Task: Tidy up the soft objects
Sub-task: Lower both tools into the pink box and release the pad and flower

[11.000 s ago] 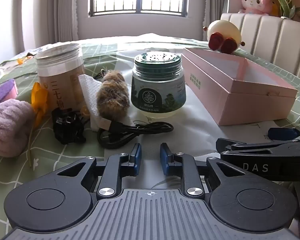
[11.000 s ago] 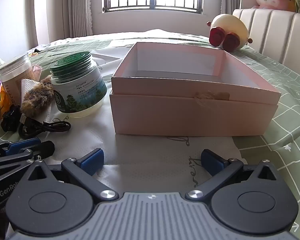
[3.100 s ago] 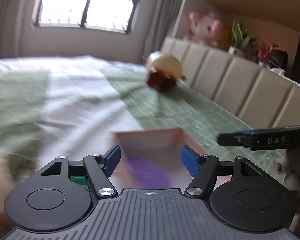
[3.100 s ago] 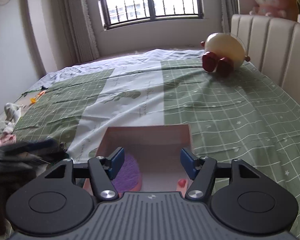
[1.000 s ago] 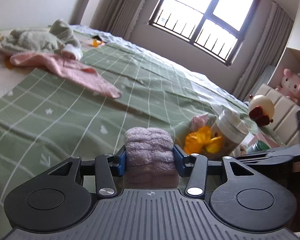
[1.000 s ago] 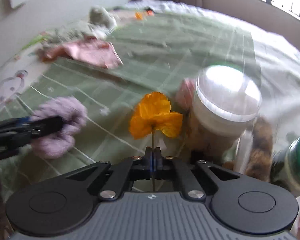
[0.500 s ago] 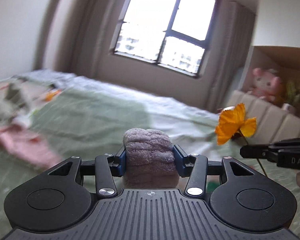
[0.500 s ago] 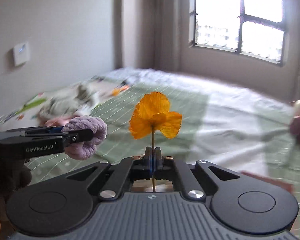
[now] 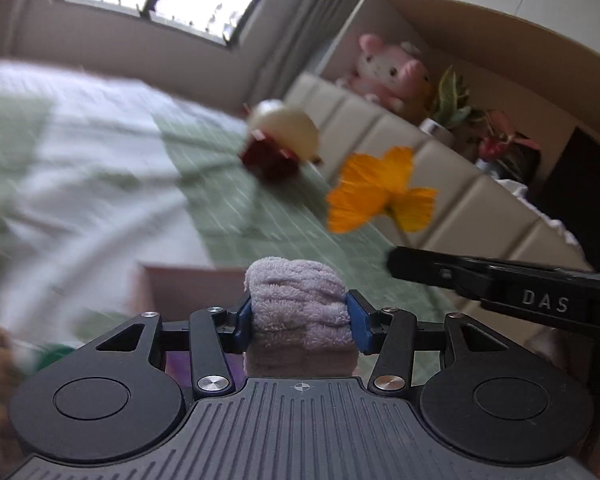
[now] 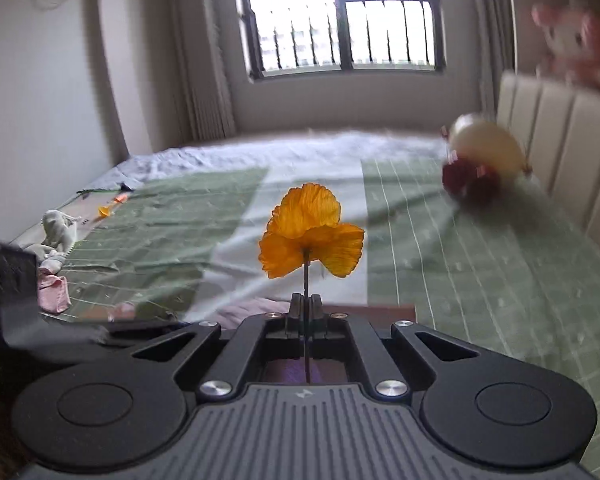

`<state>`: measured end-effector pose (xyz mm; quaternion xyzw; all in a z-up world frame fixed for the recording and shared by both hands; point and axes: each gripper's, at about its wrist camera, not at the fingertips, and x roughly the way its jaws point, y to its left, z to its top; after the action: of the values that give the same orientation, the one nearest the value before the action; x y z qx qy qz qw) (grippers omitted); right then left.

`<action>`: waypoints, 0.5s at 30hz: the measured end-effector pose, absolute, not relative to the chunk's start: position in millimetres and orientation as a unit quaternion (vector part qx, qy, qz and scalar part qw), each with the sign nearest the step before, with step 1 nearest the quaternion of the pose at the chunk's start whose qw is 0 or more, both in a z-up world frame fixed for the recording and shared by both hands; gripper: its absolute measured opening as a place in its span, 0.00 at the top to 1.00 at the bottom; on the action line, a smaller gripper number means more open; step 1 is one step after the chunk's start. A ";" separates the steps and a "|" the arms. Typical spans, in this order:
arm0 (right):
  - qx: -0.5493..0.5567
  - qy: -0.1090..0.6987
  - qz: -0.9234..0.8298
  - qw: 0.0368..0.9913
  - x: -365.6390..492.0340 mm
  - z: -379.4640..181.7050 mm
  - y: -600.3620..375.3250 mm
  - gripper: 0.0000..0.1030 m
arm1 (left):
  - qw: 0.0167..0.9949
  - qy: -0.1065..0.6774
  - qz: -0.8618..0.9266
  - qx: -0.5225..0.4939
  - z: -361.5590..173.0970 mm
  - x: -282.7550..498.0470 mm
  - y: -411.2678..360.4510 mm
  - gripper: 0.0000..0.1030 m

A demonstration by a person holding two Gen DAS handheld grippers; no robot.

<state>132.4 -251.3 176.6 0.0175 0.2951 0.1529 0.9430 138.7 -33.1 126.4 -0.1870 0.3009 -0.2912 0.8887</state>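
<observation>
- We see the left tool point(image 9: 299, 322) clamped on a rolled lilac towel point(image 9: 298, 306), pads pressing both sides.
- Right tool point(image 10: 306, 304) pinched fully closed on the orange flower point(image 10: 311, 236) stem.
- Pink box point(image 9: 188, 288) just beyond, blurred, probably below both.
- Bed point(image 10: 480, 256) behind.

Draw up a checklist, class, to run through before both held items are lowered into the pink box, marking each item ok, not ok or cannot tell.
1. Left gripper pads press the purple towel roll: ok.
2. Right gripper pinches the orange flower by its stem: ok.
3. Pink box lies below the left gripper: ok.
4. Free room inside the box: cannot tell, mostly hidden.
5. Views sharp enough for aiming: not ok, blurred.
</observation>
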 end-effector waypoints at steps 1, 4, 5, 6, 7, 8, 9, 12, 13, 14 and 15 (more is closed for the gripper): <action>0.024 0.310 0.155 0.938 141.9 166.4 -256.5 0.97 | 0.881 0.316 -0.295 -0.195 111.4 147.7 -41.9 0.47; 0.058 0.372 0.180 0.909 166.2 128.8 -263.3 0.93 | 0.882 0.385 -0.241 -0.123 67.5 167.6 -70.8 0.47; 0.066 0.386 0.171 0.904 170.2 119.9 -262.8 0.91 | 0.892 0.392 -0.211 -0.071 59.2 168.7 -80.9 0.49; 0.074 0.393 0.165 0.901 171.9 111.4 -266.7 0.85 | 0.904 0.381 -0.193 -0.029 54.5 165.8 -85.6 0.49; 0.078 0.393 0.164 0.902 171.3 104.4 -271.1 0.78 | 0.911 0.364 -0.194 -0.014 53.9 162.0 -85.8 0.49; 0.077 0.389 0.157 0.904 171.5 99.6 -273.5 0.75 | 0.913 0.351 -0.207 -0.022 55.8 159.0 -81.5 0.49; 0.073 0.385 0.147 0.908 169.8 97.5 -275.6 0.70 | 0.911 0.339 -0.230 -0.055 59.2 156.8 -73.0 0.49; 0.073 0.369 0.129 0.918 163.5 99.7 -282.3 0.67 | 0.907 0.295 -0.256 -0.159 72.8 149.7 -41.6 0.49; 0.077 0.363 0.124 0.920 162.0 102.1 -284.2 0.65 | 0.911 0.281 -0.249 -0.169 78.2 147.6 -34.3 0.49; 0.080 0.358 0.120 0.922 159.4 106.3 -285.8 0.63 | 0.915 0.272 -0.242 -0.171 83.0 145.8 -31.6 0.49; 0.082 0.352 0.118 0.925 156.0 109.0 -285.8 0.58 | 0.919 0.263 -0.237 -0.173 88.0 143.3 -25.6 0.49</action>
<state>156.0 -285.8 109.0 0.0816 0.3524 0.1182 0.9248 143.3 -25.6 88.0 -0.1728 0.2626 -0.2372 0.9192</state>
